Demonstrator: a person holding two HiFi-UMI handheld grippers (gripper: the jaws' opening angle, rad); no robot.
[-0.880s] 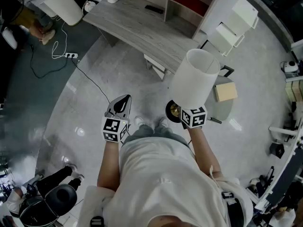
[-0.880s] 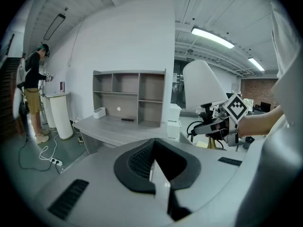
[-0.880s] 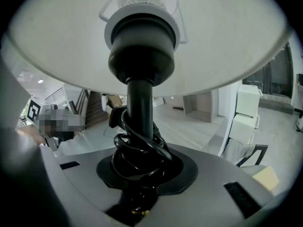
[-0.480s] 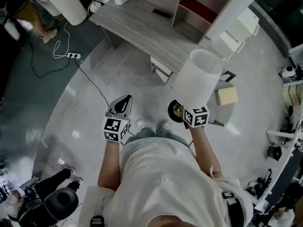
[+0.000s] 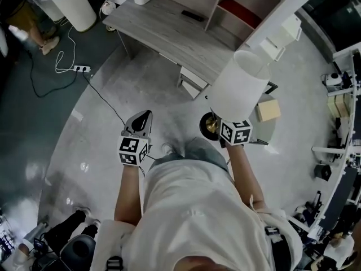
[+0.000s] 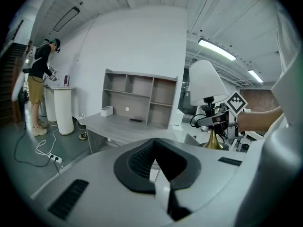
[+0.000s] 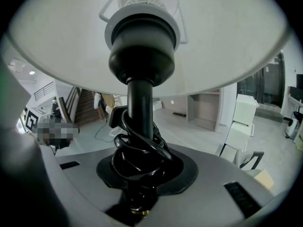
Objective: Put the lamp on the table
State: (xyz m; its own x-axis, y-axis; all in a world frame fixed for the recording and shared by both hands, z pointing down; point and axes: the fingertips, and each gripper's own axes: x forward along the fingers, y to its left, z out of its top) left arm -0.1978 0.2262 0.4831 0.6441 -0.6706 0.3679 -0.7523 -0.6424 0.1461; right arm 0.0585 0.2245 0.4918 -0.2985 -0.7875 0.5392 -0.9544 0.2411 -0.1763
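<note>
Both forearms reach forward, level, from the person's chest. The right gripper (image 5: 221,127) grips the black stem of the one lamp (image 5: 240,83), held upright in the air just short of the single table's (image 5: 163,33) near edge. The lamp has a white shade, a black cord coiled round the stem, and a brass base. The left gripper (image 5: 139,123), farther from the table, has its jaws together and empty.

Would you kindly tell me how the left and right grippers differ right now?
The left gripper is empty, jaws together; the right gripper is clamped on the lamp by its stem. The left gripper's view reaches the desk; the right gripper's is mostly filled by the shade. Both carry a marker cube.
</note>
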